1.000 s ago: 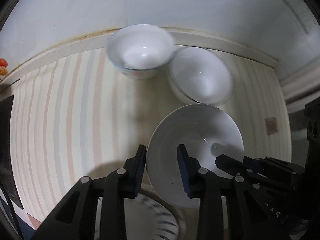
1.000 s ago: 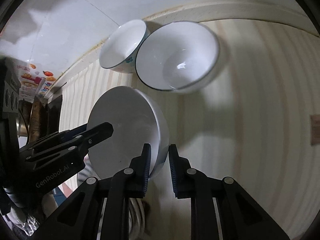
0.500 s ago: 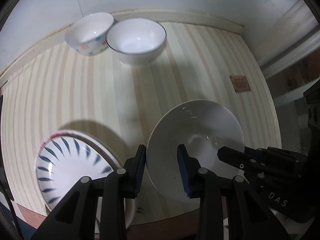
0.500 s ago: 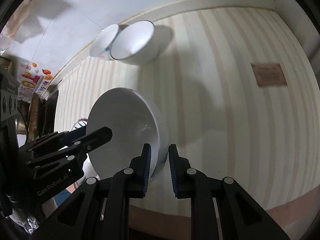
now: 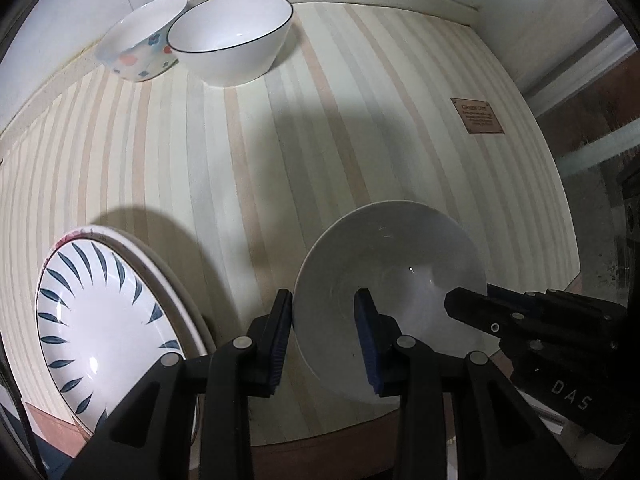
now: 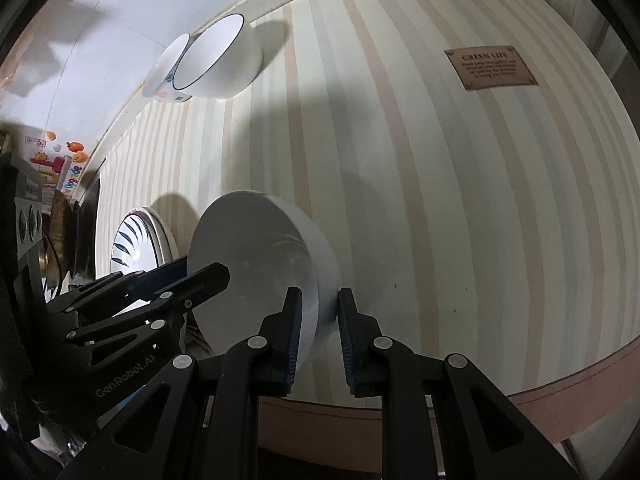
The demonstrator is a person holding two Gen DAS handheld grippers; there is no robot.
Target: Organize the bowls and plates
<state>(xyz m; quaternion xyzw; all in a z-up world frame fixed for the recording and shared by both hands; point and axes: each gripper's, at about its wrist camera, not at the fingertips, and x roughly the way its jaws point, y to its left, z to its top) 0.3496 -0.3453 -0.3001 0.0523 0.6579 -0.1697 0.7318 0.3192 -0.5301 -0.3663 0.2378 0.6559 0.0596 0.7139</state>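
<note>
Held bowl: A plain white bowl (image 5: 390, 280) hangs above the striped tabletop (image 5: 280, 152), lower right of the left wrist view, carried between two handheld grippers.
Left gripper: The left gripper (image 5: 325, 334) straddles the bowl's near rim, one finger outside the wall and one inside; the jaws stand somewhat spread and a thin gap shows at the outer pad, so a firm pinch cannot be confirmed.
Right gripper: The right gripper (image 6: 318, 326) has its jaws pressed onto the bowl's opposite rim, low centre of the right wrist view, pinching the wall.
Why held so: Gripping opposite rims likely keeps the bowl level and stops it swinging while it travels.
Stacked plates: A plate with dark blue leaf strokes (image 5: 100, 320) sits on a second plate at lower left of the left wrist view, overhanging the table's near edge.
Other bowls: A flower-patterned bowl (image 5: 140, 46) and a black-rimmed bowl (image 5: 232, 36) touch at upper left, against the back ledge, probably the gathering spot for bowls.
Open room: A broad bare stretch of tabletop lies between the held bowl and that pair; a small brown label (image 5: 476, 116) sits at right.
Edges: The table's front edge runs just beneath the held bowl, so setting it down here risks an overhang.
</note>
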